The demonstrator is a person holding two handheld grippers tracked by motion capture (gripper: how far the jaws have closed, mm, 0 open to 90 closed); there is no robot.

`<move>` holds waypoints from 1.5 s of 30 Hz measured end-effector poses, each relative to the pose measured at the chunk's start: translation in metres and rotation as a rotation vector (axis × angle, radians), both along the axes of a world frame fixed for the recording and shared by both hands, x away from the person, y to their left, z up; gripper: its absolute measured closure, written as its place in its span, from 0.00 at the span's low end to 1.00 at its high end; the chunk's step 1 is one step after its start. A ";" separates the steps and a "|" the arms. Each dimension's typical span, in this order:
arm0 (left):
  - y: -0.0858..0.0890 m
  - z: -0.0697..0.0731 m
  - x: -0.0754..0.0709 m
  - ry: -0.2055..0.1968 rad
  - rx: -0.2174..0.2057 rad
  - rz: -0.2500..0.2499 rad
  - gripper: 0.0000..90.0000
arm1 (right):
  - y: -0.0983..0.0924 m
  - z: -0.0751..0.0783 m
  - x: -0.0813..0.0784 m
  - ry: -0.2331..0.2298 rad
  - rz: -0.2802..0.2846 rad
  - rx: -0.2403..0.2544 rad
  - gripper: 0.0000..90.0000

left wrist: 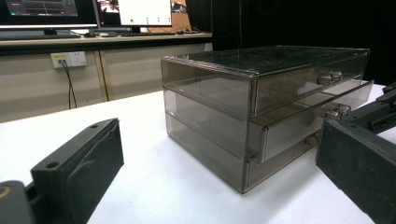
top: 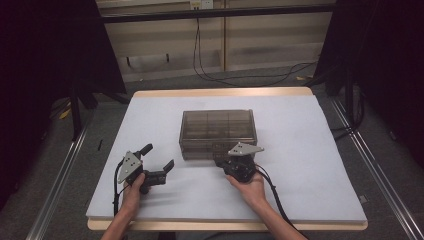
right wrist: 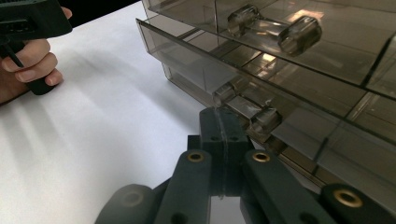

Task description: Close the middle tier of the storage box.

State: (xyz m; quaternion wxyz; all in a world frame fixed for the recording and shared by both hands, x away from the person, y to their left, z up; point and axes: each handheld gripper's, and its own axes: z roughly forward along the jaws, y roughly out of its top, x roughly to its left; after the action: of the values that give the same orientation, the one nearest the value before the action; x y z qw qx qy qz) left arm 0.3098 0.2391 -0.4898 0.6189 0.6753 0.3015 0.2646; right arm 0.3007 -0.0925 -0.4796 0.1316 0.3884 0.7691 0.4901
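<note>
drawer box (top: pixel 218 131) mid-table (top: pixel 310 170), left gripper (top: pixel 159 162) left of it (right gripper (top: pixel 227 161) at its front).

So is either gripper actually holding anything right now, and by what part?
Nothing is held. The right gripper is shut empty below the middle drawer's handle; the left gripper is open.

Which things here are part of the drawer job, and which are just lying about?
In the job:
- drawer box
- middle drawer, pulled slightly out
- its handle, right at the tips of the shut right gripper
- left gripper, open, resting on the table beside the box

Lying about:
- cables on the floor
- monitors on the far desk
- wall socket
</note>
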 end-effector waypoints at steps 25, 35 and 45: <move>0.000 0.000 0.000 0.002 0.001 0.004 0.01 | -0.003 -0.001 0.005 -0.006 -0.023 -0.008 1.00; 0.001 0.000 0.000 -0.002 0.016 0.001 0.01 | -0.003 0.000 0.008 -0.007 -0.030 -0.007 1.00; 0.000 0.000 0.000 0.000 0.003 0.003 0.01 | -0.002 0.000 0.011 -0.006 -0.039 0.003 1.00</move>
State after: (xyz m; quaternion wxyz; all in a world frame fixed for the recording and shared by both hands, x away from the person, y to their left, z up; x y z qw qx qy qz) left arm 0.3099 0.2392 -0.4897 0.6175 0.6757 0.3021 0.2660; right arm 0.3113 -0.0941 -0.4799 0.1428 0.4021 0.7603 0.4898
